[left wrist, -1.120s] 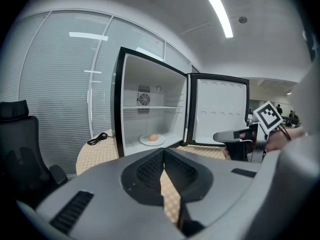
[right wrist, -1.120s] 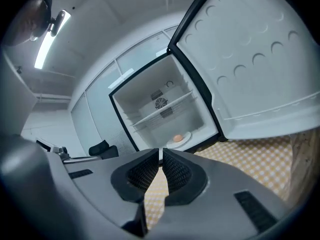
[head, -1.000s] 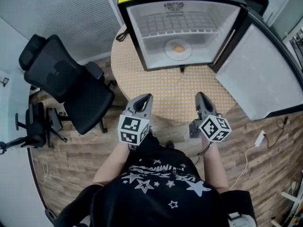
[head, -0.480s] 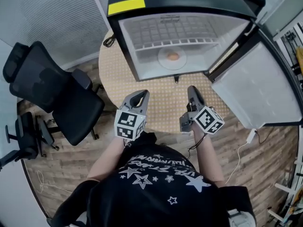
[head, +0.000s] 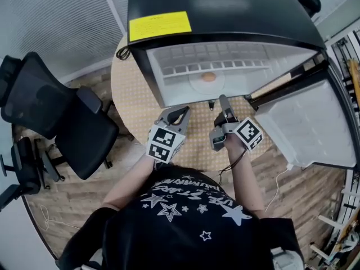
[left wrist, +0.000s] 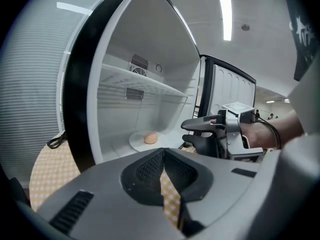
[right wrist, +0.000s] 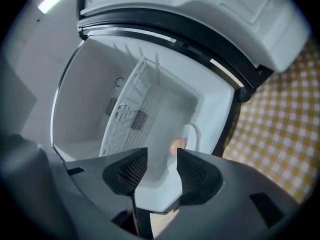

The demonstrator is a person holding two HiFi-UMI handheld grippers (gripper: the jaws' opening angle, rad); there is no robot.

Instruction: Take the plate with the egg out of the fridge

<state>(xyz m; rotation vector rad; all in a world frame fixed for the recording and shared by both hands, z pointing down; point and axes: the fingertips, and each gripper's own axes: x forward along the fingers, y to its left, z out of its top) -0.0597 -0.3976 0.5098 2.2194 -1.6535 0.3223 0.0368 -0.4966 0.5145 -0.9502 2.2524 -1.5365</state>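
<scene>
over the last second both grippers have been carried across the checkered table (head: 135, 103) to the open front of the fridge (head: 225, 16), and the right gripper (head: 223, 101) has been rolled onto its side. its jaws, shut a moment ago, have just been opened wide; nothing is held between them, and the plate (right wrist: 190, 133) is only framed in the gap, well inside. the left gripper (head: 180, 111) is kept closed and empty. a grasp on the plate's rim is judged to be in preparation, not yet made. one plate and one egg (head: 208, 77) are counted, the egg on the plate on the fridge floor, under one wire shelf (head: 185, 69); two grippers; one door (head: 304, 122), swung open.
</scene>
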